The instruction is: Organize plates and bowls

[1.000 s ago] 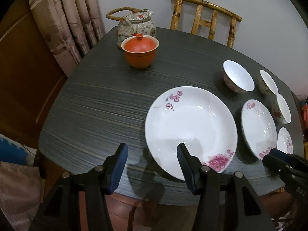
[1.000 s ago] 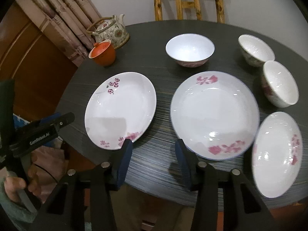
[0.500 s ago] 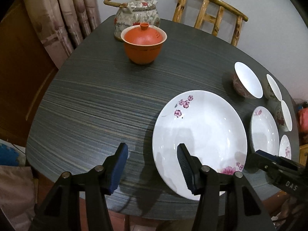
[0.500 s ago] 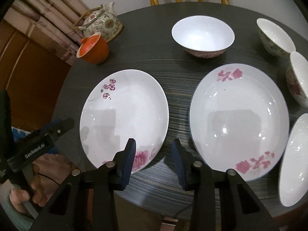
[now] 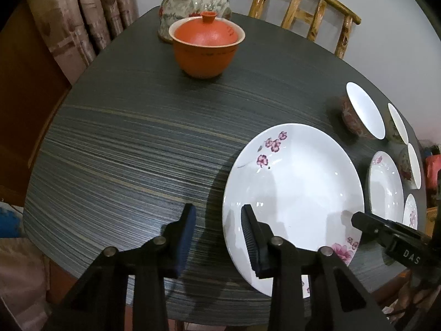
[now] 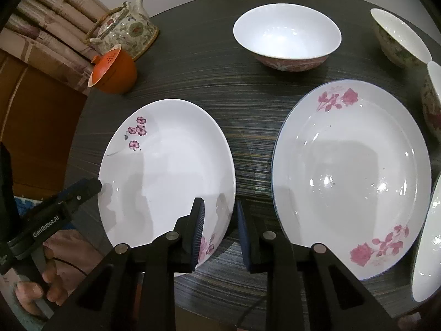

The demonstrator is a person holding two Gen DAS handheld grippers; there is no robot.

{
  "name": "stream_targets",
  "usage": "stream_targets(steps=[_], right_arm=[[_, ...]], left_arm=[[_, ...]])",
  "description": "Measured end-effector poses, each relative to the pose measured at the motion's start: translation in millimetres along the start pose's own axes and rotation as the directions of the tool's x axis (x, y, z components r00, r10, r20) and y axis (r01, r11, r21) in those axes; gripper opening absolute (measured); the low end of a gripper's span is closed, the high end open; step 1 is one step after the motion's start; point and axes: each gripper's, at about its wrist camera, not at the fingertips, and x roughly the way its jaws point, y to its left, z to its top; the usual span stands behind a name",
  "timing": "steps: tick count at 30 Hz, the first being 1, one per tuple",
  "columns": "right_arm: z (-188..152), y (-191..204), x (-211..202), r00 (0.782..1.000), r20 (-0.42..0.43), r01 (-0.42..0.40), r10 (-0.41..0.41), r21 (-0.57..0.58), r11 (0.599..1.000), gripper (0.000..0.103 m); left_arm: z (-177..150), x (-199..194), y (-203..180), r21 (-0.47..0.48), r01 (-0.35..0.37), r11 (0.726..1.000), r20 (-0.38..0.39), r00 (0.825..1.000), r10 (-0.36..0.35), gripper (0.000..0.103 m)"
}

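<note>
A white plate with purple flowers (image 5: 297, 187) (image 6: 165, 176) lies flat on the dark striped table (image 5: 132, 149). My left gripper (image 5: 219, 220) straddles its left rim, one finger over the plate, the other over the table. Its jaws are closing, and the pads stand off the rim. My right gripper (image 6: 219, 215) straddles the opposite rim in the same way. Its jaws are also closing, with a gap still showing. Each gripper shows at the edge of the other's view.
A bigger rose-patterned plate (image 6: 350, 176) lies right of the held-between plate, with a small plate (image 6: 430, 248) beyond it. Three bowls (image 6: 286, 35) (image 6: 399, 35) (image 6: 432, 99) stand behind. An orange lidded cup (image 5: 206, 47), teapot (image 5: 193, 2) and bamboo chair (image 5: 303, 5) are at the back.
Both grippers came down and forward onto the flowered plate. Their jaws narrowed and now straddle its opposite rims. The plate has not moved.
</note>
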Motion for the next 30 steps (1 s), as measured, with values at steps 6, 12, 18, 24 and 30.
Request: stream_targets(steps=[6, 12, 18, 24, 30], right_arm=[[4.2, 3.1, 6.9, 1.000, 0.004, 0.014, -0.014, -0.017, 1.000, 0.022], [2.9, 8.6, 9.7, 0.997, 0.031, 0.068, -0.066, -0.078, 0.995, 0.013], [-2.6, 12.2, 8.2, 0.994, 0.047, 0.106, -0.100, -0.126, 0.986, 0.011], [-9.0, 23.6, 7.0, 0.995, 0.055, 0.094, -0.087, -0.143, 0.985, 0.011], [-8.3, 42.3, 7.2, 0.994, 0.070, 0.092, -0.081, -0.171, 0.981, 0.011]], left_arm=[[0.9, 11.3, 0.1, -0.004, 0.003, 1.000, -0.025, 1.000, -0.003, 0.021], [2.4, 16.5, -11.9, 0.039, -0.001, 0.999, -0.018, 1.000, 0.002, 0.009], [4.8, 17.8, -9.3, 0.044, -0.008, 0.999, -0.002, 1.000, 0.009, 0.009], [8.8, 10.5, 5.1, 0.031, -0.020, 0.999, 0.013, 1.000, 0.019, 0.009], [14.4, 6.4, 17.5, 0.020, -0.034, 0.999, 0.025, 0.999, 0.034, 0.009]])
